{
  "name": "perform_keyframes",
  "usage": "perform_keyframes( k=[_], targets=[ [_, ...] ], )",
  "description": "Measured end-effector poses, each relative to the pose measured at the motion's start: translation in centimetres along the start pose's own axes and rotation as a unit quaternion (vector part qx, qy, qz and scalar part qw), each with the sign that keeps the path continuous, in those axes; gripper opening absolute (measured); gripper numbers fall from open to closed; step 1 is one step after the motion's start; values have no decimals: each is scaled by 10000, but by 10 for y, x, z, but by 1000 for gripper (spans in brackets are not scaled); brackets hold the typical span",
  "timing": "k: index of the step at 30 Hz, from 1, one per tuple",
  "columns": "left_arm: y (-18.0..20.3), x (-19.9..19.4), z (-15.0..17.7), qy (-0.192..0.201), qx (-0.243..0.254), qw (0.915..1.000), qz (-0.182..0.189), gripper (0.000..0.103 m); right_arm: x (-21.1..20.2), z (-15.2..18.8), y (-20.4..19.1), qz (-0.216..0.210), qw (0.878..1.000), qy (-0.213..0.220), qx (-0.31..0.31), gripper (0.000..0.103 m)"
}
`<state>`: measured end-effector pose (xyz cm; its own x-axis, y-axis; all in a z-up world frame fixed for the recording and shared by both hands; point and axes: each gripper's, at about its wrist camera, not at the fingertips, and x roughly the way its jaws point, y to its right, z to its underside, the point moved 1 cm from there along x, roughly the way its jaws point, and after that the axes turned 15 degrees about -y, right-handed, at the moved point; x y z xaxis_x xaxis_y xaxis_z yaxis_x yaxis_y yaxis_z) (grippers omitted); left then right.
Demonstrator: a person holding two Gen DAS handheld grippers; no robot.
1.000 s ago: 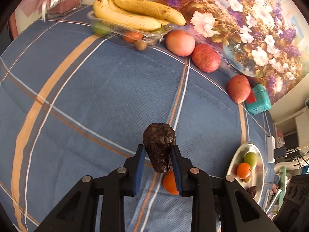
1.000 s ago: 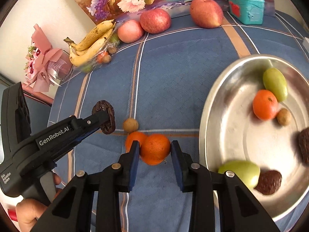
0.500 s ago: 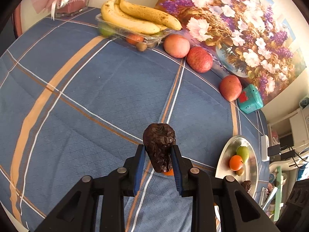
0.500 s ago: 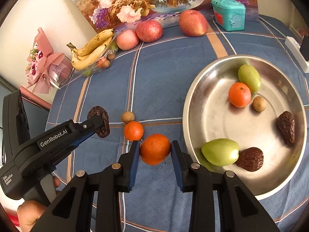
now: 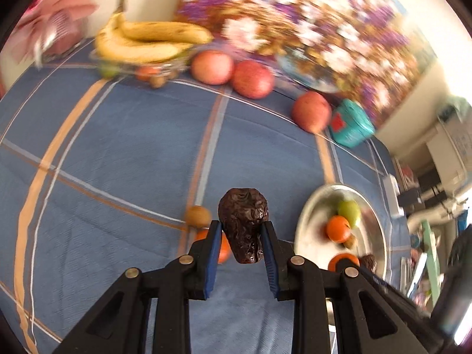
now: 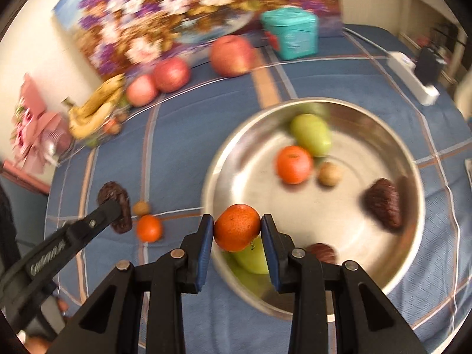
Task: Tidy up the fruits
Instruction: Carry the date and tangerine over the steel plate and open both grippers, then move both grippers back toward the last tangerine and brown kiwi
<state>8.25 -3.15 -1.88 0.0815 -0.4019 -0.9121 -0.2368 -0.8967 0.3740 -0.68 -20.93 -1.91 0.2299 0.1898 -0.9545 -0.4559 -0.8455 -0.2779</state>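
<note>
My left gripper (image 5: 242, 230) is shut on a dark wrinkled dried fruit (image 5: 244, 224), lifted above the blue cloth. My right gripper (image 6: 237, 227) is shut on an orange tangerine (image 6: 237, 227) and hangs over the near rim of the steel bowl (image 6: 413, 250). Inside the bowl lie a green fruit (image 6: 311, 134), another tangerine (image 6: 293, 163), a small brown nut (image 6: 329, 174), dark dried fruits (image 6: 383, 203) and a second green fruit (image 6: 253, 258) under my fingers. On the cloth rest a tangerine (image 6: 149, 227) and a brown nut (image 6: 141, 207). The left gripper with its dried fruit (image 6: 115, 206) shows at the left of the right wrist view.
Along the far edge stand a clear tray of bananas (image 5: 147, 41), three red apples (image 5: 252, 78), a teal box (image 5: 351, 126) and a flower painting (image 5: 295, 29). A pink bouquet (image 6: 32, 135) sits far left. A white power strip (image 6: 413, 76) lies beyond the bowl.
Both grippers have lifted and swung right toward the bowl with their fruit. The right gripper's tangerine now hangs over the bowl's near rim. A tangerine and a nut stay on the cloth.
</note>
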Motion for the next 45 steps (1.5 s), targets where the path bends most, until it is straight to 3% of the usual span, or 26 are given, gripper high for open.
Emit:
perform_keyframes(
  k=[9, 17, 36, 45],
  targets=[
    [69, 17, 14, -237, 1162, 9925, 296, 29, -20, -3, 63, 236, 9941, 313, 1008, 34],
    [98, 25, 24, -183, 1795, 9834, 186, 29, -24, -1, 73, 147, 9925, 353, 1165, 35],
    [97, 33, 24, -351, 1782, 9833, 102, 31, -21, -5, 59, 167, 9952, 310, 913, 35],
    [80, 32, 17, -328, 1418, 9893, -102, 31, -20, -5, 55, 184, 9960, 265, 829, 35]
  ],
)
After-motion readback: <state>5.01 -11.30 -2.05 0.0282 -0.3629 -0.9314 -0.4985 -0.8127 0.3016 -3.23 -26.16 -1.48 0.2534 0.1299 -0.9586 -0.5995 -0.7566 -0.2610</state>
